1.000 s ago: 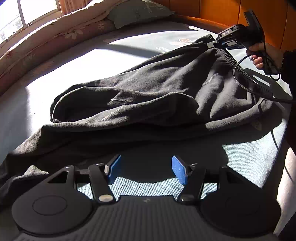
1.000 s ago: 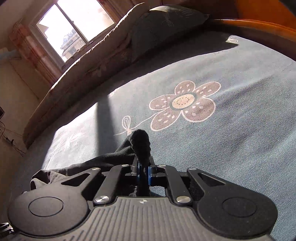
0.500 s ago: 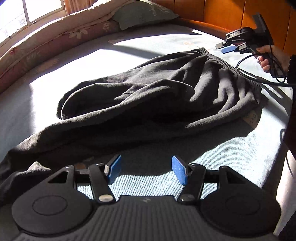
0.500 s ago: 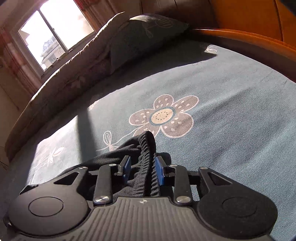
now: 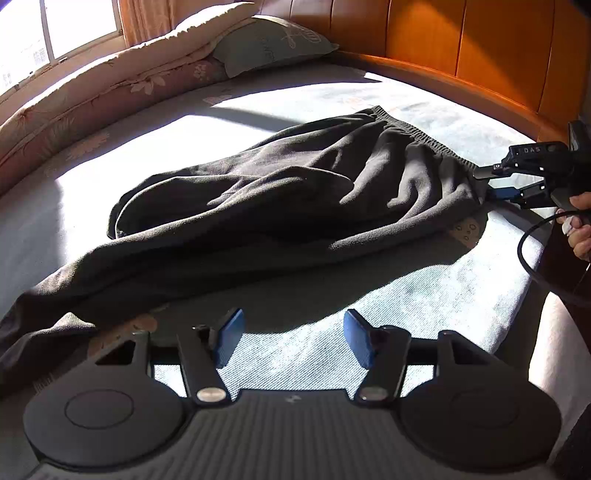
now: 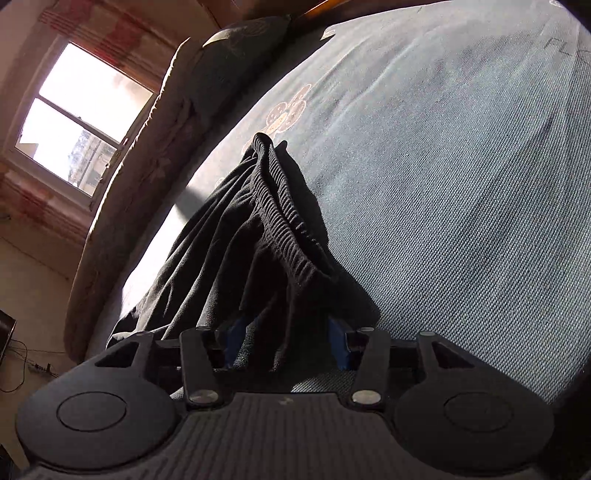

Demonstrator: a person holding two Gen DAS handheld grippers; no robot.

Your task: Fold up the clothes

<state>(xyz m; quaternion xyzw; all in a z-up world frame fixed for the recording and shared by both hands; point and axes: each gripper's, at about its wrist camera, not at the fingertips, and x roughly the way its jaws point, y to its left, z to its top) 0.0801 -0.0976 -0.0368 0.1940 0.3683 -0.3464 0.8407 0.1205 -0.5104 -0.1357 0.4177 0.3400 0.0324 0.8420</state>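
**Dark trousers spread across a sunlit bed**

Sunlight falls in a broad patch over a pale blue bedspread (image 5: 424,295), with a wooden headboard (image 5: 461,48) curving along the far right and a window (image 5: 55,29) at the far left. Seen from the left wrist, a rolled floral quilt (image 5: 92,92) runs along the far left edge, ending at a grey-green pillow (image 5: 273,44). The dark trousers (image 5: 277,206) lie rumpled across the middle of the bed, their ribbed waistband (image 5: 417,136) toward the far right and the legs trailing to the near left corner. The left gripper (image 5: 293,341) hovers over bare bedspread just near of the cloth, its blue pads spread wide with nothing between them. At the right edge the right gripper (image 5: 496,182) reaches the waistband corner, a hand (image 5: 580,225) on its grip and a black cable (image 5: 535,269) looping below.

From the right wrist, the bedspread (image 6: 461,184) fills the right side, with a flower print (image 6: 288,110) far off. The trousers (image 6: 229,240) rise in a ridge from the window (image 6: 74,122) side toward the camera, the waistband (image 6: 284,210) gathered along the top. The right gripper (image 6: 286,345) has its blue pads parted, one either side of a hanging fold of cloth, which fills much of the gap; neither pad visibly presses it.
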